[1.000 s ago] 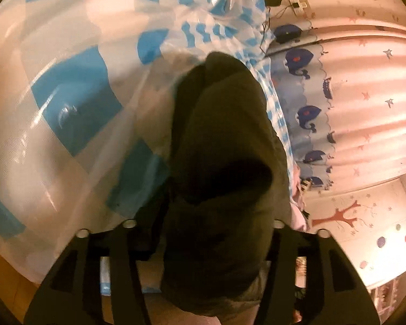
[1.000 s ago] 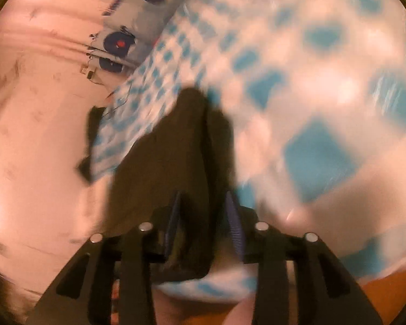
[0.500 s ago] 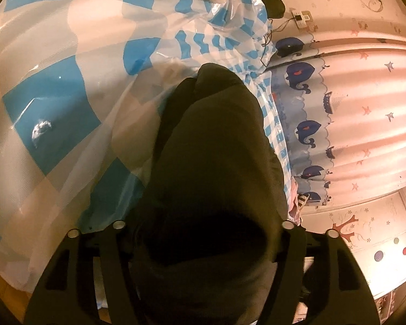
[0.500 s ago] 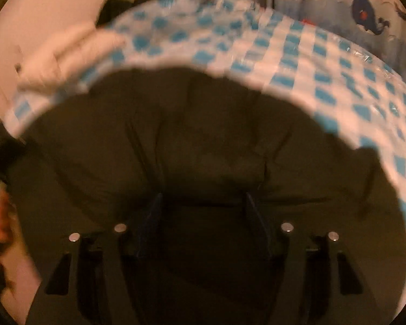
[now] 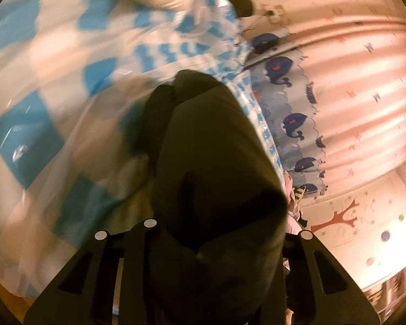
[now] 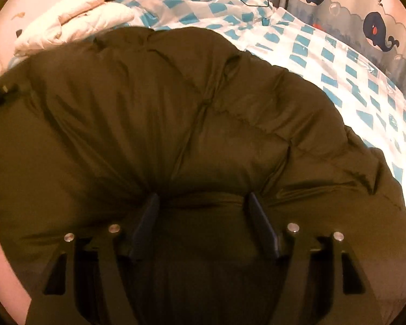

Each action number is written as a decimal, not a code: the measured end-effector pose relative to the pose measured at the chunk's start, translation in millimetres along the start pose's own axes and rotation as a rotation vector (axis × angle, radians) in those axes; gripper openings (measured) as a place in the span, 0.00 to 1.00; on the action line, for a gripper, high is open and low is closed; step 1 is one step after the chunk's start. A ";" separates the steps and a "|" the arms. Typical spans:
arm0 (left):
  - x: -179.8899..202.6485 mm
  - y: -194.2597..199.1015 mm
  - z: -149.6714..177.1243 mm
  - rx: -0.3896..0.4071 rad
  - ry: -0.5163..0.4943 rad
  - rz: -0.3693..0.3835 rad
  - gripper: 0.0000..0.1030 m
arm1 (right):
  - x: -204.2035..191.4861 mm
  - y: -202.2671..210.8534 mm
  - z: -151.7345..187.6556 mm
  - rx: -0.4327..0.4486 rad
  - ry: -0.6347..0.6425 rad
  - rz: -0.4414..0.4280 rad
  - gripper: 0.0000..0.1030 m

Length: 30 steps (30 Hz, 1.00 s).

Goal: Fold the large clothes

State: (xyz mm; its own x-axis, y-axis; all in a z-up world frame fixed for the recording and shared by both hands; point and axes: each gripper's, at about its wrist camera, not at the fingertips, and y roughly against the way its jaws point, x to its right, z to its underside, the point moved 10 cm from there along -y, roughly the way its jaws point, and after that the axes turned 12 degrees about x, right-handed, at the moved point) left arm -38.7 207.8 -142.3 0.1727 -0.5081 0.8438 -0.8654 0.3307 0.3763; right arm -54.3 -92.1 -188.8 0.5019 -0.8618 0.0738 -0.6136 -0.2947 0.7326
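A dark olive puffy jacket (image 6: 176, 108) lies spread across the bed, filling most of the right wrist view. My right gripper (image 6: 201, 203) points down onto it. Its blue pads (image 6: 149, 211) stand wide apart and are opening, with a soft ridge of jacket between them that they do not pinch. In the left wrist view a thick bunch of the same jacket (image 5: 213, 149) rises from my left gripper (image 5: 216, 233) and hides its fingertips. The left jaws are closing on that bunch, which is lifted above the bed.
The bed has a blue and white checked cover (image 6: 338, 62) under clear plastic (image 5: 27, 135). A white quilt (image 6: 67, 24) sits at its far end. A whale-print curtain (image 5: 292, 119) hangs beside the bed, and wooden floor (image 5: 13, 306) shows at the near edge.
My right gripper swung from the jacket's side to above it, rolled, and spread its jaws. The left jaws drew closer together on the jacket bunch and rose slightly.
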 end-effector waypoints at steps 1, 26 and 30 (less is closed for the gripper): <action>10.2 1.1 -0.8 0.004 -0.025 0.007 0.26 | 0.2 0.4 -1.0 -0.003 0.003 0.002 0.65; 179.9 4.5 42.8 0.011 -0.447 0.091 0.26 | 28.7 83.3 6.6 0.163 -0.026 0.073 0.70; 202.9 -0.4 57.7 0.000 -0.507 0.103 0.26 | 38.7 89.9 11.4 0.179 -0.054 0.086 0.70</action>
State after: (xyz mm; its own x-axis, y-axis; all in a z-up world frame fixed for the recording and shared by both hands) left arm -30.4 58.7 6.7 -0.1624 -0.7946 0.5851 -0.8662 0.3988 0.3011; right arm -97.0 -156.7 -127.8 0.4126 -0.9064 0.0903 -0.7536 -0.2840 0.5928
